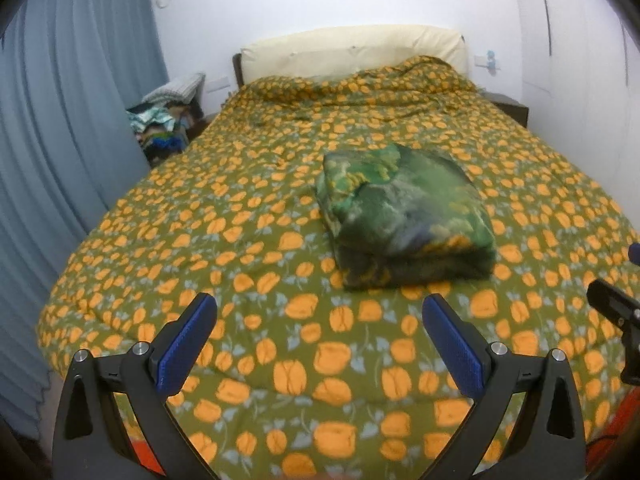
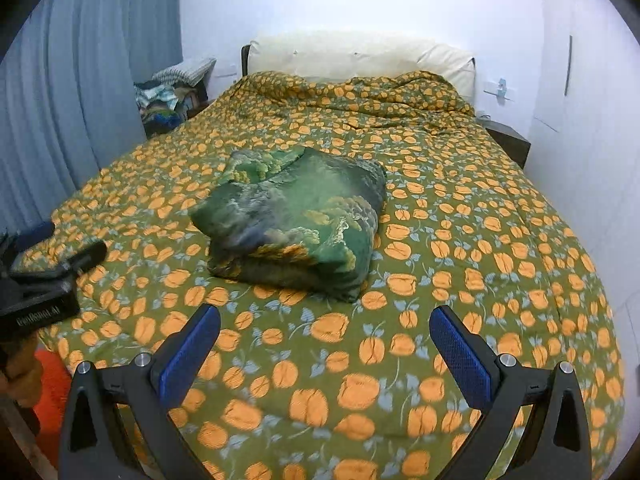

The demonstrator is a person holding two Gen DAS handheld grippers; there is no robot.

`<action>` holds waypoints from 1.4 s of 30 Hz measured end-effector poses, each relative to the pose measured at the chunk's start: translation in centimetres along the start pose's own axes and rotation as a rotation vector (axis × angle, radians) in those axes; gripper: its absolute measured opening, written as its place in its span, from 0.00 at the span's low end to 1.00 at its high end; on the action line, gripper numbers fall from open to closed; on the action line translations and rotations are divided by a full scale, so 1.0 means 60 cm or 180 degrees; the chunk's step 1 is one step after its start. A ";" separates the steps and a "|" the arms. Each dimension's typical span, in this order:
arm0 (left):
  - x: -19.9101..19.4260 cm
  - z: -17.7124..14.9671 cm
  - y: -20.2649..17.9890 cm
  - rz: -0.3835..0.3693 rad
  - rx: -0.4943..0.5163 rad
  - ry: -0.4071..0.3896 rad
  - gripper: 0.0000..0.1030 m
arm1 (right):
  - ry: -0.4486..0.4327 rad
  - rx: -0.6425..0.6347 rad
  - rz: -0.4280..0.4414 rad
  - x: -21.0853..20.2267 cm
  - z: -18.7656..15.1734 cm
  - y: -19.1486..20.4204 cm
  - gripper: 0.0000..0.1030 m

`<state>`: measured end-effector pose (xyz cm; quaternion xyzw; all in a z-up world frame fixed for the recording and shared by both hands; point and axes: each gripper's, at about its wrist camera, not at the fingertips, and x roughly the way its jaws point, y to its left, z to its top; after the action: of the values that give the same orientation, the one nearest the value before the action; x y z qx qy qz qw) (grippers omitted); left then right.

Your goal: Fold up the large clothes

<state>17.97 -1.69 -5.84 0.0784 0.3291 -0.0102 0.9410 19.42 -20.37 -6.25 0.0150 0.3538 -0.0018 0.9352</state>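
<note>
On the wide bed (image 1: 248, 248), spread with an olive quilt printed in orange flowers, the green patterned garment (image 1: 404, 216) lies near the middle as a compact folded bundle, corners roughly square. Both tools hang well short of it, over the bed's near edge. The left gripper (image 1: 320, 340) has its 2 blue-padded fingers spread wide with nothing between them; the right gripper (image 2: 326, 348) likewise. The folding looks done, so the sound course is to draw clear without brushing the bundle, or to press down any lifted flap.
</note>
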 end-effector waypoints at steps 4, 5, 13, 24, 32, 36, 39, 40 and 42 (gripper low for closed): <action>-0.018 -0.018 -0.005 -0.0144 -0.0025 0.0045 1.00 | 0.0012 0.0086 0.0052 -0.027 -0.017 0.007 1.00; -0.022 -0.022 -0.007 -0.0179 -0.0022 0.0059 1.00 | 0.0044 0.0128 0.0119 -0.032 -0.022 0.008 1.00; -0.058 -0.035 -0.016 -0.0269 0.0021 0.0111 1.00 | 0.0159 0.0203 0.0034 -0.057 -0.038 0.017 1.00; -0.091 -0.036 -0.017 -0.0440 -0.0094 0.0183 1.00 | 0.0227 0.0060 -0.0084 -0.101 -0.040 0.040 1.00; -0.107 -0.024 -0.024 -0.0389 -0.0061 0.0157 1.00 | 0.0214 -0.0068 -0.0183 -0.132 -0.035 0.048 1.00; -0.117 -0.016 -0.027 -0.0331 -0.0065 0.0147 1.00 | 0.0194 -0.0027 -0.0245 -0.141 -0.026 0.043 1.00; -0.126 -0.010 -0.030 -0.0306 -0.0036 0.0125 1.00 | 0.0172 -0.0005 -0.0275 -0.148 -0.019 0.041 1.00; -0.129 -0.009 -0.030 -0.0296 -0.0029 0.0115 1.00 | 0.0165 -0.0002 -0.0288 -0.151 -0.018 0.041 1.00; -0.133 -0.006 -0.031 -0.0274 -0.0020 0.0095 1.00 | 0.0152 0.0003 -0.0300 -0.154 -0.015 0.041 1.00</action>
<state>11.34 -3.72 -1.43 0.0613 0.3462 -0.0484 0.9349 11.93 -17.96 -0.73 -0.0012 0.3764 -0.0457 0.9253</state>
